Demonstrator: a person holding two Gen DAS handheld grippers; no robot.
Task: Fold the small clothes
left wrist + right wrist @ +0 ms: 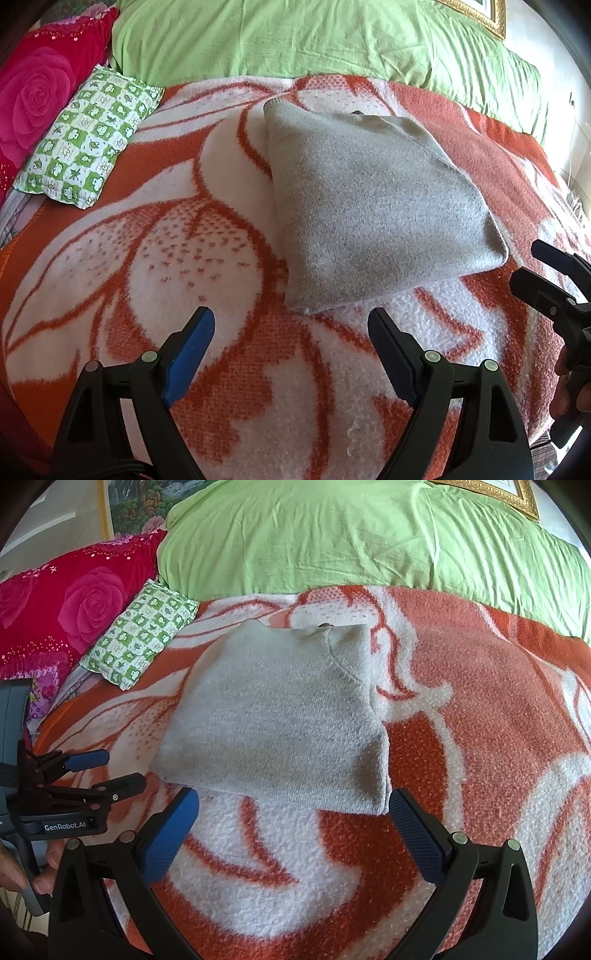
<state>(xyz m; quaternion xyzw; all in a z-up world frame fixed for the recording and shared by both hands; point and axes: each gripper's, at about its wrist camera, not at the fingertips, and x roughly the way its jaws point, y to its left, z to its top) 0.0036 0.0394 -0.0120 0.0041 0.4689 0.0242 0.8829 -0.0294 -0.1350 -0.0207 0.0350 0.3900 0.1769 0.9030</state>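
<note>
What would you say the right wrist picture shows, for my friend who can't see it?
A folded grey knitted garment lies on an orange and white blanket, just past the open right gripper. The left gripper, also open, is at the left edge, with pillows behind.

I see one grey knit sweater (373,206), already folded into a compact, roughly square packet w/ several layers stacked, lying flat on the orange-and-white flower-print blanket (177,236) on the bed. From the right wrist view its ribbed neckline curve shows on top near the far right corner, and the near edge is a thick, soft fold; nothing's holding it, approx mid-blanket.
</note>
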